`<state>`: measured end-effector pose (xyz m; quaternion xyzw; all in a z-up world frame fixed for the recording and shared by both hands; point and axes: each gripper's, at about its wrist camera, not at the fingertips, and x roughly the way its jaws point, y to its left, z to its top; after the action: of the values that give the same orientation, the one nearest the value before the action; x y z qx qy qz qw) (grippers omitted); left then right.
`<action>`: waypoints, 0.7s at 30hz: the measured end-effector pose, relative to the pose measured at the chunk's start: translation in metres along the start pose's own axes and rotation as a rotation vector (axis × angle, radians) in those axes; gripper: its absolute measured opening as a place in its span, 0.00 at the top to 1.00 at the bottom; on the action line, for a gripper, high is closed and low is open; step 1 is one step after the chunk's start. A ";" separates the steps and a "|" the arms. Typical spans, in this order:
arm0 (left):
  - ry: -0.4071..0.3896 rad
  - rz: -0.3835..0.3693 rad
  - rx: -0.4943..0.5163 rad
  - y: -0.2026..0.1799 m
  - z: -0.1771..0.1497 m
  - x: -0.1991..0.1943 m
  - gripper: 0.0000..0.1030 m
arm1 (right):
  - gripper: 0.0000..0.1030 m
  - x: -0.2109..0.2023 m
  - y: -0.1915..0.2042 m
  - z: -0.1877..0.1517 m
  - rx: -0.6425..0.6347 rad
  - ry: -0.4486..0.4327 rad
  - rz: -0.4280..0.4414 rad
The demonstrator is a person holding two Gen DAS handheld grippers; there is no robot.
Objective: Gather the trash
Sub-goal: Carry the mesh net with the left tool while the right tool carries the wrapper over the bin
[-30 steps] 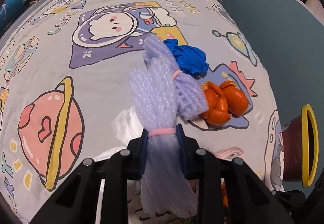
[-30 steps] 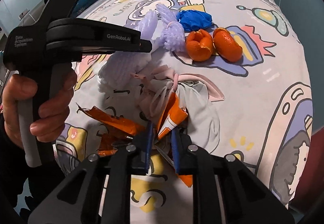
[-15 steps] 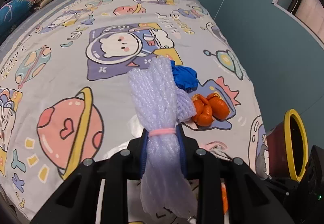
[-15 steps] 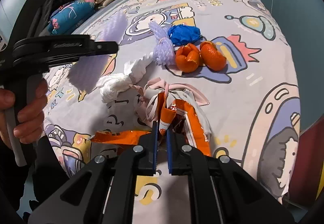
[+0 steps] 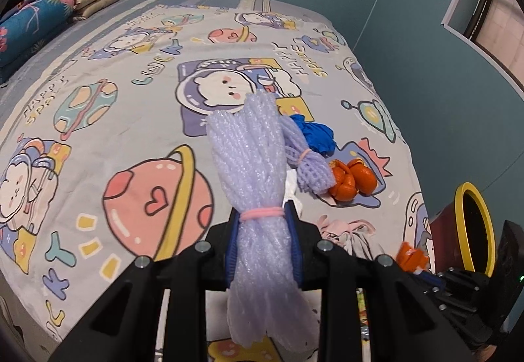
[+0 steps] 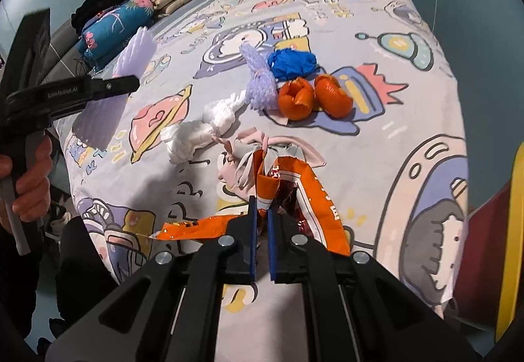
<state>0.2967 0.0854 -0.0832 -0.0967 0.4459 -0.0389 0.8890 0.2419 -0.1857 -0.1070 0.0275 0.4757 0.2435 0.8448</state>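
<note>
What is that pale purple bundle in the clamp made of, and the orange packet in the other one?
The purple bundle looks like soft foam netting: open mesh, faint sheen, cinched by a pink band. The orange packet seems to be thin plastic film, glossy and crinkled, with a shiny lining.

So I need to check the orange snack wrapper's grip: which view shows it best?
Right wrist view: the orange snack wrapper sits pinched in the shut right gripper. The left wrist view shows only a scrap of it.
</note>
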 end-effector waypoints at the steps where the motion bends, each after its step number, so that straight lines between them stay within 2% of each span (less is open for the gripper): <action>1: -0.005 0.007 0.000 0.002 -0.001 -0.002 0.76 | 0.96 -0.005 0.001 0.000 -0.001 -0.007 0.000; 9: 0.002 0.018 -0.012 0.011 -0.010 -0.007 0.76 | 0.96 -0.032 -0.002 -0.001 0.003 -0.043 -0.013; 21: -0.011 0.010 0.053 -0.020 -0.014 -0.014 0.76 | 0.96 -0.066 -0.024 -0.007 0.052 -0.098 -0.044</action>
<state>0.2775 0.0665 -0.0763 -0.0713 0.4402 -0.0459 0.8939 0.2175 -0.2372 -0.0656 0.0507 0.4404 0.2107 0.8712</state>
